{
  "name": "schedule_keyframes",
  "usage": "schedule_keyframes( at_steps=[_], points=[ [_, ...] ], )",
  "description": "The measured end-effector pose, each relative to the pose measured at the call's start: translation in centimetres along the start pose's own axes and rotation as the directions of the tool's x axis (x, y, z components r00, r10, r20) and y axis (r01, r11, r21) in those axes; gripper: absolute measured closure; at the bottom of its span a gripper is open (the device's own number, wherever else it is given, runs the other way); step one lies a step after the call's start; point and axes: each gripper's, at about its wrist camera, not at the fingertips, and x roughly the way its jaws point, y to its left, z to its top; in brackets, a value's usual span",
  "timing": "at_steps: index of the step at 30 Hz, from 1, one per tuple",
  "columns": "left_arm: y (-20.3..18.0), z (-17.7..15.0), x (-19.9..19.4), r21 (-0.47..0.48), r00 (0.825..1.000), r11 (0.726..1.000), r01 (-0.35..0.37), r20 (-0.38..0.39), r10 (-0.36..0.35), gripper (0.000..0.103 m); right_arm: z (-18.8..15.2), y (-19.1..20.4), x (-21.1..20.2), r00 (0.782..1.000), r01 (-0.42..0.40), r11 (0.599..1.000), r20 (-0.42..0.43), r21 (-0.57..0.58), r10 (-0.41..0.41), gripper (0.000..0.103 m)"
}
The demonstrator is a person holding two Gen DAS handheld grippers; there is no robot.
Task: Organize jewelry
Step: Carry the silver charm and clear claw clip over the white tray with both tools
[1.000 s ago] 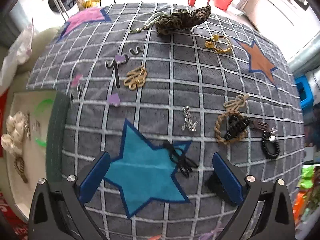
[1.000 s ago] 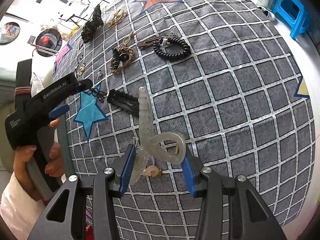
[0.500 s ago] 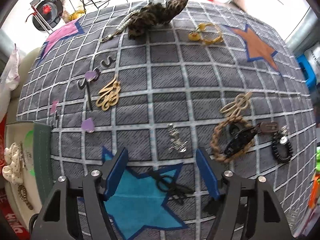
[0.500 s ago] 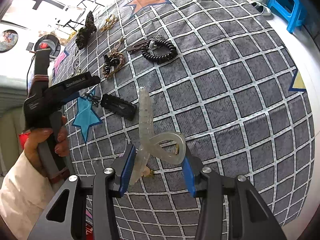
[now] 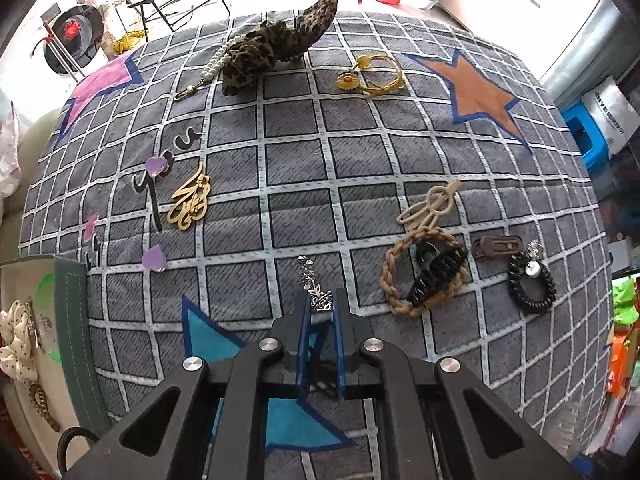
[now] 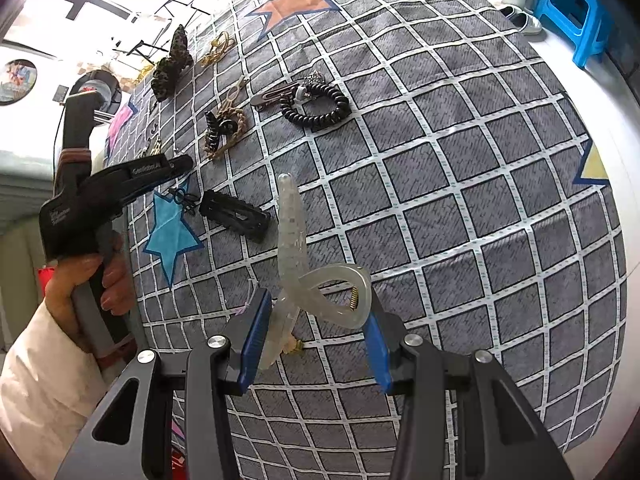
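A grey checked cloth (image 5: 360, 168) with coloured stars covers the table, and hair things lie all over it. The left gripper (image 5: 320, 316) has just been closing. Its blue pads are now nearly together around the lower end of a small silver clip (image 5: 314, 286); I cannot tell if they squeeze it. A thin black clip (image 5: 322, 376) lies on the blue star (image 5: 208, 340) under the jaws. The right gripper (image 6: 316, 328) holds a clear hair claw (image 6: 304, 264) tight above the cloth. A black claw clip (image 6: 234, 216) lies near it. A tray (image 5: 70, 320) with a spotted scrunchie (image 5: 16, 340) sits at the left edge.
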Motion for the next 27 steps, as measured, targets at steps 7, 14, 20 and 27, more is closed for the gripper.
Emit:
schedule_keyframes(
  at_steps=[7, 14, 20, 27],
  points=[
    [0.4, -2.2, -3.7, 0.013, 0.999, 0.999, 0.041, 0.034, -0.041, 0.091, 0.1, 0.2, -0.8, 1.000, 0.015, 1.000, 0.003, -0.021, -0.015, 0.055],
    [1.0, -4.3, -7.7, 0.010, 0.994, 0.997, 0.081, 0.067, -0.081, 0.091, 0.3, 1.4, -1.9, 1.000, 0.028, 0.998, 0.014, -0.056, -0.027, 0.055],
    [2.7, -6.4, -10.9, -0.011, 0.991, 0.995, 0.097, 0.092, -0.095, 0.091, 0.3, 3.5, -2.6, 0.999, 0.033, 0.994, 0.019, -0.102, -0.031, 0.055],
    [5.7, -8.7, -13.3, -0.061, 0.990, 0.993, 0.101, 0.109, -0.094, 0.091, 0.2, 7.1, -2.9, 1.000, 0.026, 0.985, 0.019, -0.171, -0.023, 0.055]
  ],
)
